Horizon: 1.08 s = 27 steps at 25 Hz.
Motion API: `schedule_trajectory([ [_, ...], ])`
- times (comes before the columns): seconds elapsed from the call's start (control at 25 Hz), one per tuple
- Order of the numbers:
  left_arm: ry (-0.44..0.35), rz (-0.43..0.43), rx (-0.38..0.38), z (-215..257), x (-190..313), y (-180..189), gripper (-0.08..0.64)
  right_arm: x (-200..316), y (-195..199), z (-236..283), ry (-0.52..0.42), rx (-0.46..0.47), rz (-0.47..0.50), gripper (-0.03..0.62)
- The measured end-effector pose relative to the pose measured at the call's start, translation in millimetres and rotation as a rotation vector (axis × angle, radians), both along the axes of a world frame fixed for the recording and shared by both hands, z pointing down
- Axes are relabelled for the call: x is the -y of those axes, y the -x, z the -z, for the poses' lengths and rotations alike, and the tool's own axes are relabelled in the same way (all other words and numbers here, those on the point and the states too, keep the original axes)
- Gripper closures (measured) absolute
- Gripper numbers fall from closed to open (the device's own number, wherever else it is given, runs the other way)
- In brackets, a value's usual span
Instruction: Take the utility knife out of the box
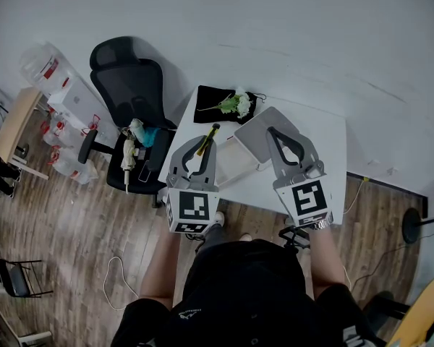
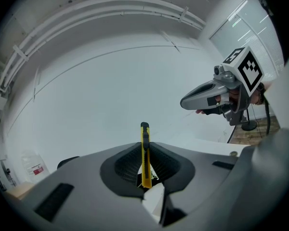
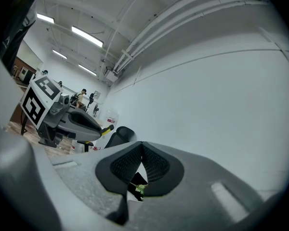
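Observation:
My left gripper [image 1: 204, 140] is raised above the white table [image 1: 325, 132] and shut on a yellow utility knife [image 1: 207, 139]. In the left gripper view the knife [image 2: 145, 154] stands upright, pinched between the jaws, with its black end above them. The open white box [image 1: 231, 163], its grey lid [image 1: 258, 137] tilted up, lies on the table between the grippers. My right gripper [image 1: 273, 131] hovers over the lid, shut with nothing in it. In the right gripper view its jaws [image 3: 141, 146] meet, and the left gripper [image 3: 72, 121] shows at the left with the knife's yellow tip [image 3: 107, 129].
A black cloth [image 1: 213, 100] with a white flower sprig [image 1: 237, 104] lies at the table's far edge. A black office chair [image 1: 130, 85] with items on its seat stands left of the table. Plastic bins [image 1: 65, 100] sit further left on the wood floor.

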<state>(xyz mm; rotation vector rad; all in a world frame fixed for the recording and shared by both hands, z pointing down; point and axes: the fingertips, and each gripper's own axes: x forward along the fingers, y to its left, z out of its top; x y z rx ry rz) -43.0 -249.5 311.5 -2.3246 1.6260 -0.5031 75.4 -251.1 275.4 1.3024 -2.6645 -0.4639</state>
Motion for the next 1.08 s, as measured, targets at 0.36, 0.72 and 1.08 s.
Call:
schedule_trajectory([
  [0.36,0.002,-0.014,0.006,1.5,2.6,-3.5,0.512,1.4,3.3,0.7,-0.006,-0.023,0.014,0.588],
  [0.72,0.006,-0.021,0.016,-0.4,3.7,-6.0,0.512,3.9,0.3,-1.2,0.010,-0.016,-0.002,0.588],
  [1.08,0.022,-0.018,0.022,-8.6,10.6,-4.5,0.511,11.3,2.7,-3.6,-0.026,-0.040,0.019,0.588],
])
